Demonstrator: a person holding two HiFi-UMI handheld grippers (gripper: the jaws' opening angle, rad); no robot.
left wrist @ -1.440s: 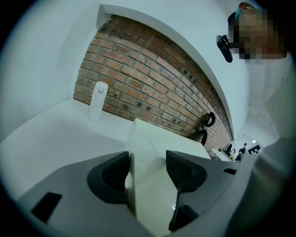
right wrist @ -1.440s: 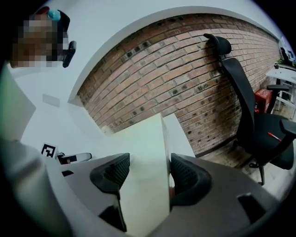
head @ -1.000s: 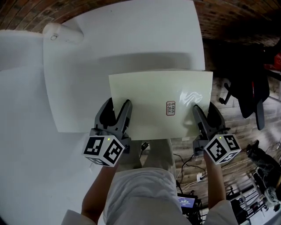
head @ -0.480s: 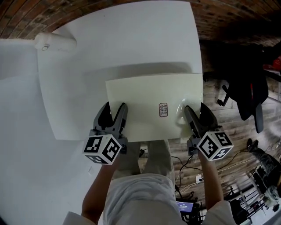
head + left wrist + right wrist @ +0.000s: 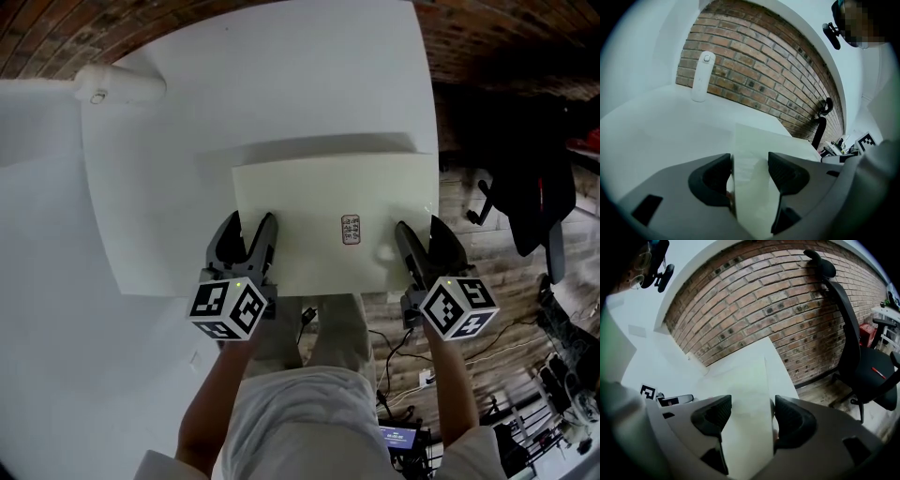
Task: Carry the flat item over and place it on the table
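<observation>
**Current state.** The flat item [image 5: 328, 202], a pale, thin sheet with a small label [image 5: 351, 230] near its middle, is over the near right part of the white counter [image 5: 281, 84]. Its near edge projects past the counter's near edge, toward the person. The left tongs [image 5: 249, 227] are closed on the near left part of that edge. The right tongs [image 5: 421, 231] are closed on the near right corner. In each gripper view the sheet runs between the two jaws.

**Hazards.**
- We judge the grip to be marginal, because only the near edge is clamped. The far part is unsupported, so it may sag or flex and pull the sheet out of the jaws.
- If one pair of tongs is lowered or opened before the other, the sheet may pivot about the remaining grip.
- The sheet's right edge lies close to the counter's right edge. If it is set down here, it may overhang on two sides and slide toward the floor, where cables [image 5: 403, 361] lie.
- If the far edge meets the counter first, the sheet may buckle.

**Limits of view.**
- A shadow beyond the far edge suggests that the sheet is raised. We cannot tell whether any part of it touches the counter.
- The sheet hides the lower jaw of each pair in the head view.
- The label print is too small to read.
- The white upright device [image 5: 120, 86] at the far left cannot be identified.
</observation>
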